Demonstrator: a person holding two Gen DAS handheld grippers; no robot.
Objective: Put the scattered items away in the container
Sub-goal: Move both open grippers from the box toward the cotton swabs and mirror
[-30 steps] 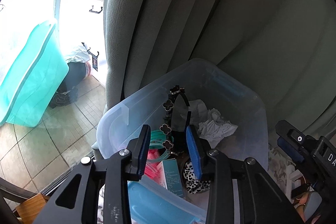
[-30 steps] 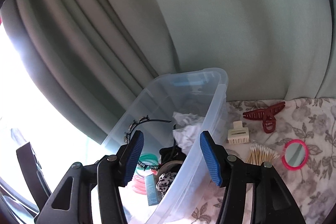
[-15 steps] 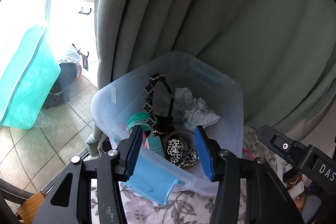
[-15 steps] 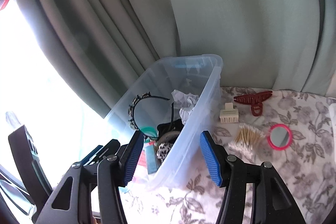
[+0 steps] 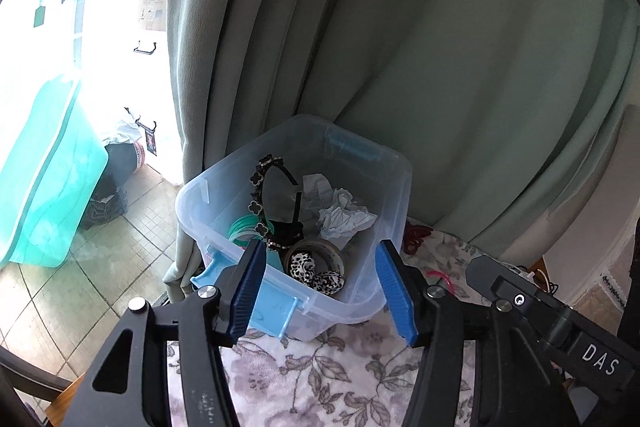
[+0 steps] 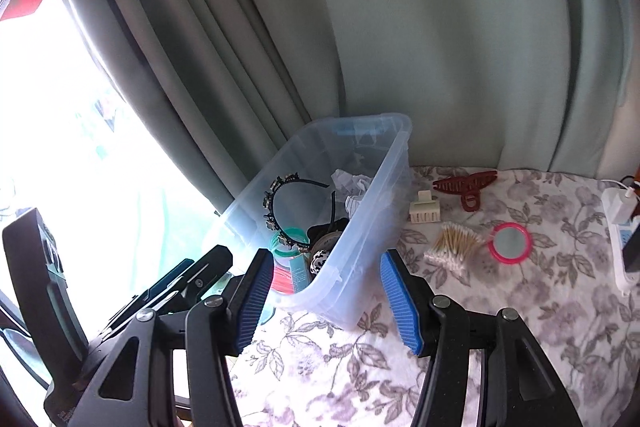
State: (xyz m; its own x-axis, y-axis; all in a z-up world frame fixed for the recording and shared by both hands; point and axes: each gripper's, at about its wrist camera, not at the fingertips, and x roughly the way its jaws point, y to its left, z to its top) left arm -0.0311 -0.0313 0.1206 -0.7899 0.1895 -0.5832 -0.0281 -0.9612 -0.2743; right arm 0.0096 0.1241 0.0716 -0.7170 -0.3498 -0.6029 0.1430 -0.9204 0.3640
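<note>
Floral cloth (image 6: pixel 520 307) covers the table beneath both grippers. Left gripper (image 5: pixel 322 291) jaws are opening, nothing between; right gripper (image 6: pixel 326 301) jaws stand spread, empty. Beyond, the clear plastic bin (image 5: pixel 394 195) holds a black headband (image 5: pixel 266 203) and crumpled paper (image 5: pixel 344 215), against grey-green curtains (image 5: pixel 400 47).

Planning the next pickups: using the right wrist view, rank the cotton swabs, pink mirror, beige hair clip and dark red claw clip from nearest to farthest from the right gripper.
1. Cotton swabs, just right of the right gripper.
2. Pink mirror, farther right.
3. Beige hair clip, beside the bin's wall.
4. Dark red claw clip, farthest back, near the curtain.
</note>
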